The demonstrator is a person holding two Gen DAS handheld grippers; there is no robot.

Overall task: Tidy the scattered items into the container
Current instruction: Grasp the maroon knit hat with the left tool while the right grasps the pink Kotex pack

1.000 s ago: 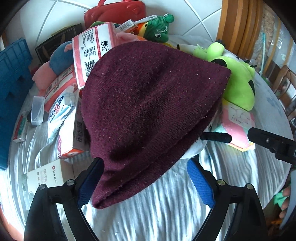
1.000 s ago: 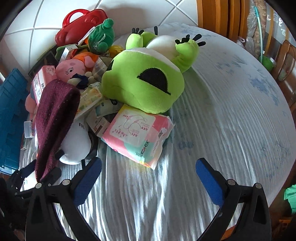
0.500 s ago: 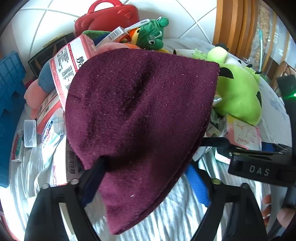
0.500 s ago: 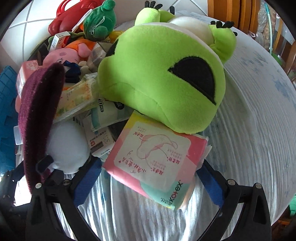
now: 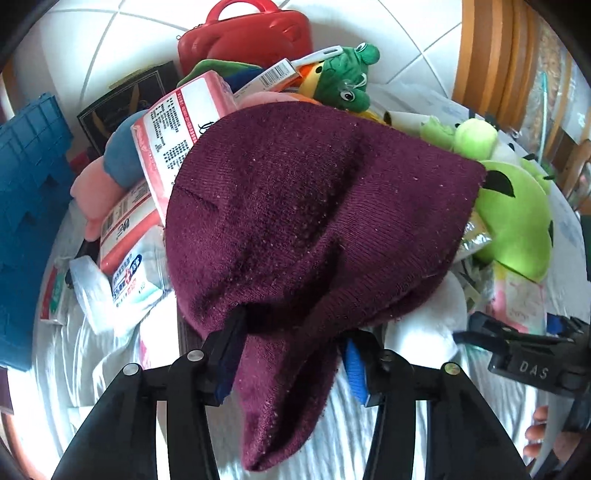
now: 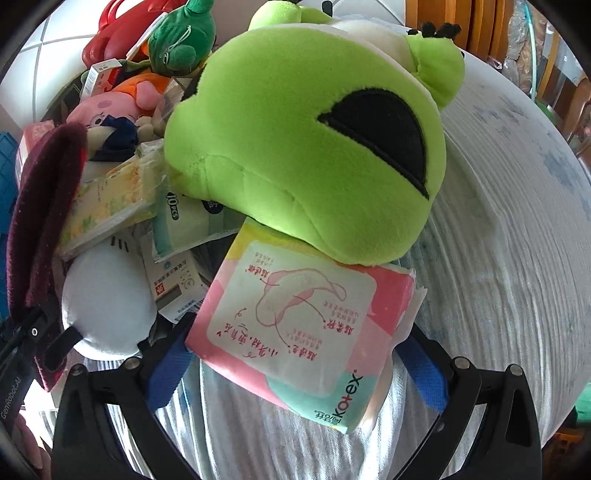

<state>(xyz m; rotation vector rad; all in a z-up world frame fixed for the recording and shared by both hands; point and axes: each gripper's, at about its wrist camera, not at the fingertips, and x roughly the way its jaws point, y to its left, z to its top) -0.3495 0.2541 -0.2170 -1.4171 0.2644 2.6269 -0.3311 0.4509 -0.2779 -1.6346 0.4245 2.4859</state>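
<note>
My left gripper (image 5: 288, 365) is shut on the brim of a maroon knit hat (image 5: 314, 221), which drapes over the pile; the hat also shows at the left edge of the right wrist view (image 6: 40, 229). My right gripper (image 6: 295, 362) is open, its blue pads on either side of a pink Kotex pad pack (image 6: 303, 328) that lies partly under a lime green frog plush (image 6: 303, 147). A blue crate (image 5: 26, 221) stands at the left. The right gripper also shows in the left wrist view (image 5: 524, 354).
The pile holds a white plush (image 6: 107, 299), tissue packs (image 6: 110, 206), a pink plush (image 6: 107, 110), a dark green frog plush (image 5: 343, 81), pink packets (image 5: 177, 125) and a red case (image 5: 243, 33). Wooden chair backs (image 5: 491, 55) stand at the back right.
My left gripper closed onto the hat's brim. My right gripper moved forward until its open fingers straddle the pink pad pack.
</note>
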